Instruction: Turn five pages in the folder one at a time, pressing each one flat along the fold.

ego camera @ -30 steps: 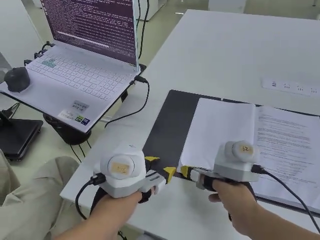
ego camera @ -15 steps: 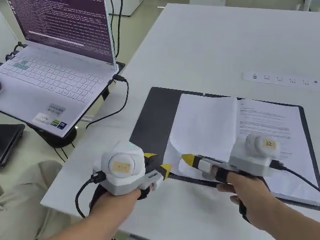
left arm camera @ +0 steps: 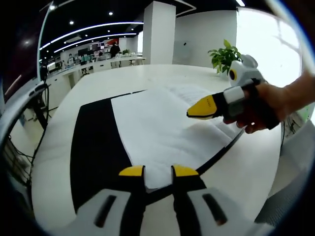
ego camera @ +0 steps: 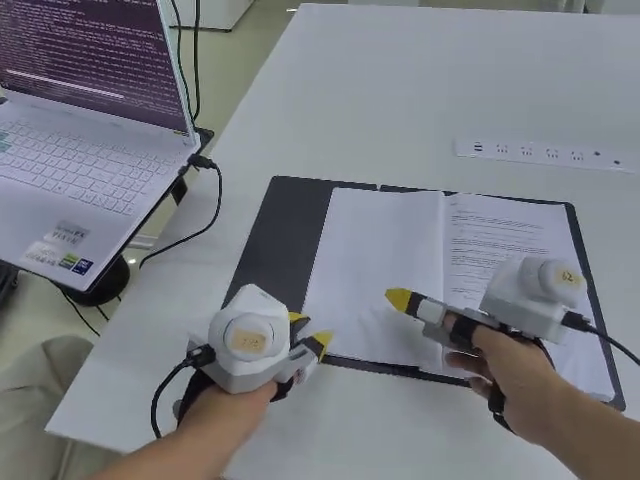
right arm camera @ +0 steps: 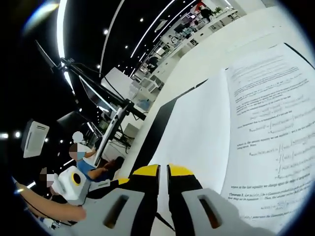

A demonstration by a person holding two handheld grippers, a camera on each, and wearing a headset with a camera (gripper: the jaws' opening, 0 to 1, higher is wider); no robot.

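Black folder [ego camera: 285,240] | left gripper [left arm camera: 158,171] fingers parted, maybe astride page [left arm camera: 152,128] | right gripper [right arm camera: 163,169] closed | head view: laptop [ego camera: 80,160]

Cut off, hidden, unreadable

Laptop [ego camera: 70,170] runs off the left and top edges. Print on right page [ego camera: 500,245] too small to read. Folder [ego camera: 280,240] near edge partly hidden behind right hand [ego camera: 510,375].

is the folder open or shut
Open: the folder lies spread flat on the table, a blank page and a printed page facing up.
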